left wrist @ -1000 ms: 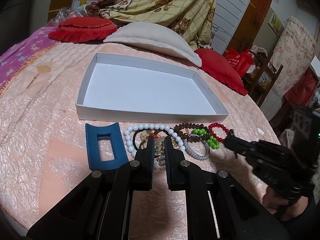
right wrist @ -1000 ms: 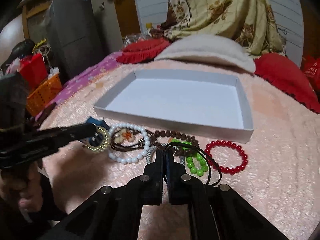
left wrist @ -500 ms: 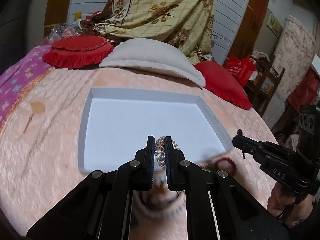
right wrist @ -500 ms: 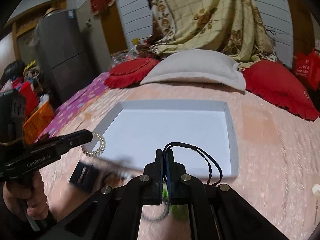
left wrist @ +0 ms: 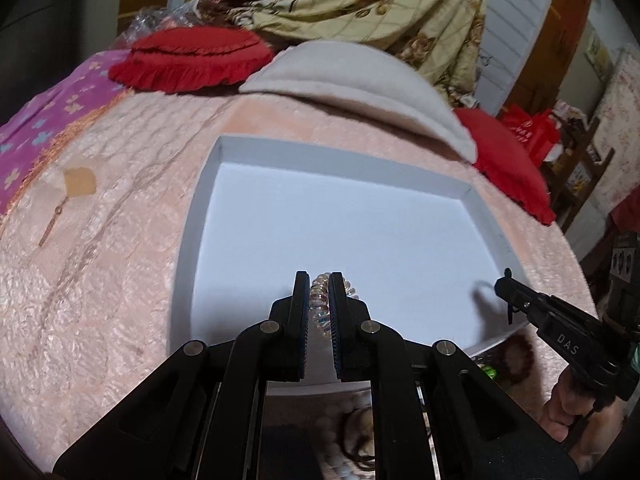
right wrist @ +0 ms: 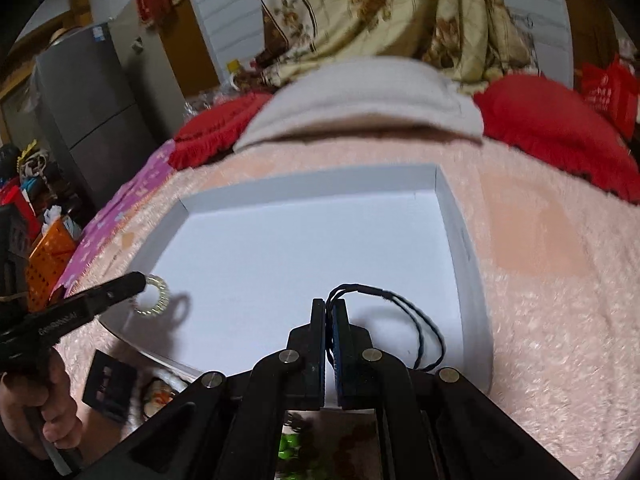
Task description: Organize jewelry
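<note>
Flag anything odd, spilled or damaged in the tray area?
Nothing stands out. The tray sits flat and bare on the blanket. The left gripper holds a coil band over it, the right gripper a black cord; neither is snagged.

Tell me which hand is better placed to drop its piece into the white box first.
Either, with a slight edge to the right. The right gripper holds its black cord bracelet well over the white box, while the left gripper holds its coil hair tie just past the near wall.
</note>
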A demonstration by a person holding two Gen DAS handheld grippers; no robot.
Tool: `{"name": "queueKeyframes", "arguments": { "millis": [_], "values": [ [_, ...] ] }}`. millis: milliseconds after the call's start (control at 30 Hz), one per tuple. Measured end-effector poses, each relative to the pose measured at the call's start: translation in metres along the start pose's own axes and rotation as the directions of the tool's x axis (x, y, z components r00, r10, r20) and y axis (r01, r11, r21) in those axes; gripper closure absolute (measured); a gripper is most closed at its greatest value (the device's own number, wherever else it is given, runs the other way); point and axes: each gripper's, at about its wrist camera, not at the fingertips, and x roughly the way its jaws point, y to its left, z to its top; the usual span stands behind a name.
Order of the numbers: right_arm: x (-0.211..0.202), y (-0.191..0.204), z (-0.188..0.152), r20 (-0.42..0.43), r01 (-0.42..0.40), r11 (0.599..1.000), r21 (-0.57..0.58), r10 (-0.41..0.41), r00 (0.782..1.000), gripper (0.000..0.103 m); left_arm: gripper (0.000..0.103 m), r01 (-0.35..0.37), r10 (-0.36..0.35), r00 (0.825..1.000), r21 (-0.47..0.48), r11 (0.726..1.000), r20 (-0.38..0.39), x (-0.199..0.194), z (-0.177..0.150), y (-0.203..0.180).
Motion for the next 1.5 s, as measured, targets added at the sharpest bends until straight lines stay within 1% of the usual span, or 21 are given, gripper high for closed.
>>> {"name": "queueKeyframes", "arguments": {
  "millis": [133, 233, 400, 533, 567, 633, 667, 700, 733, 767, 800, 833, 1000, 1200, 1300, 1400, 1467, 1500],
  "values": [
    [0.01, -0.009, -0.005, -0.036, 0.025, 0.999, 0.019, -0.024, 0.999, 0.1, 0.095, -0.042, 0.042, 0.998, 0.004, 0.999, -0.036, 0.009, -0.006, 0.002],
    [0.012, -0.012, -0.005, -0.038, 0.028, 0.999, 0.024, -0.027, 0.999, 0.1, 0.095, -0.055, 0.054, 0.997, -0.008, 0.998, -0.059, 0.012, -0.009, 0.004],
    [0.011, -0.011, -0.006, -0.037, 0.039, 0.999, 0.012, -0.038, 0.999, 0.1, 0.095, -0.075, 0.073, 0.996, -0.035, 0.997, -0.059, 0.01, -0.008, 0.008],
    [0.013, -0.009, -0.006, -0.038, 0.042, 0.999, 0.007, -0.042, 0.998, 0.1, 0.093, -0.083, 0.08, 0.994, -0.044, 0.996, -0.069, 0.01, -0.009, 0.011],
    [0.013, -0.009, -0.006, -0.037, 0.042, 0.999, 0.007, -0.041, 0.998, 0.099, 0.09, -0.083, 0.08, 0.994, -0.044, 0.996, -0.073, 0.011, -0.009, 0.011],
    [0.013, -0.009, -0.006, -0.036, 0.039, 0.999, 0.01, -0.039, 0.999, 0.098, 0.078, -0.082, 0.078, 0.994, -0.05, 0.995, -0.078, 0.011, -0.009, 0.012],
    [0.013, -0.009, -0.006, -0.035, 0.038, 0.999, 0.012, -0.037, 0.999, 0.097, 0.065, -0.08, 0.076, 0.994, -0.055, 0.995, -0.076, 0.01, -0.008, 0.013],
    [0.012, -0.009, -0.006, -0.034, 0.037, 0.999, 0.013, -0.036, 0.999, 0.093, 0.055, -0.078, 0.073, 0.995, -0.06, 0.995, -0.068, 0.009, -0.008, 0.014],
    [0.011, -0.008, -0.006, -0.032, 0.034, 0.999, 0.015, -0.033, 0.999, 0.082, 0.052, -0.073, 0.069, 0.996, -0.064, 0.995, -0.058, 0.006, -0.007, 0.014],
    [0.01, -0.007, -0.005, -0.026, 0.033, 0.999, 0.014, -0.033, 0.999, 0.074, 0.05, -0.068, 0.065, 0.997, -0.066, 0.995, -0.052, 0.004, -0.006, 0.014],
    [0.008, -0.006, -0.005, -0.02, 0.037, 0.999, 0.013, -0.036, 0.999, 0.058, 0.05, -0.063, 0.06, 0.997, -0.068, 0.996, -0.048, 0.003, -0.005, 0.014],
    [0.006, -0.006, -0.005, -0.009, 0.04, 0.999, 0.014, -0.04, 0.999, 0.054, 0.05, -0.058, 0.055, 0.997, -0.072, 0.996, -0.046, 0.002, -0.005, 0.015],
    [-0.002, -0.006, -0.004, 0.008, 0.043, 0.999, 0.018, -0.043, 0.999, 0.054, 0.05, -0.022, 0.021, 1.0, -0.094, 0.995, -0.019, -0.011, 0.002, 0.022],
    [-0.023, -0.002, -0.002, 0.069, 0.034, 0.999, -0.01, -0.033, 0.997, 0.054, 0.05, 0.022, -0.019, 0.999, -0.095, 0.995, 0.039, -0.036, 0.005, 0.034],
    [-0.041, 0.001, -0.005, 0.109, 0.042, 0.999, -0.033, -0.038, 0.993, 0.053, 0.05, 0.039, -0.036, 0.999, -0.082, 0.996, 0.039, -0.047, -0.004, 0.038],
    [-0.058, -0.004, -0.015, 0.117, 0.061, 0.998, -0.031, -0.057, 0.991, 0.049, 0.048, 0.047, -0.046, 0.999, -0.062, 0.997, 0.018, -0.057, -0.025, 0.036],
    [-0.073, -0.012, -0.026, 0.113, 0.081, 0.996, -0.024, -0.078, 0.991, 0.045, 0.046, 0.049, -0.048, 0.999, -0.026, 0.998, 0.009, -0.064, -0.041, 0.029],
    [-0.079, -0.016, -0.032, 0.109, 0.094, 0.995, -0.02, -0.091, 0.99, 0.04, 0.043, 0.036, -0.036, 0.999, -0.008, 0.999, 0.011, -0.067, -0.047, 0.025]
  ]
}}
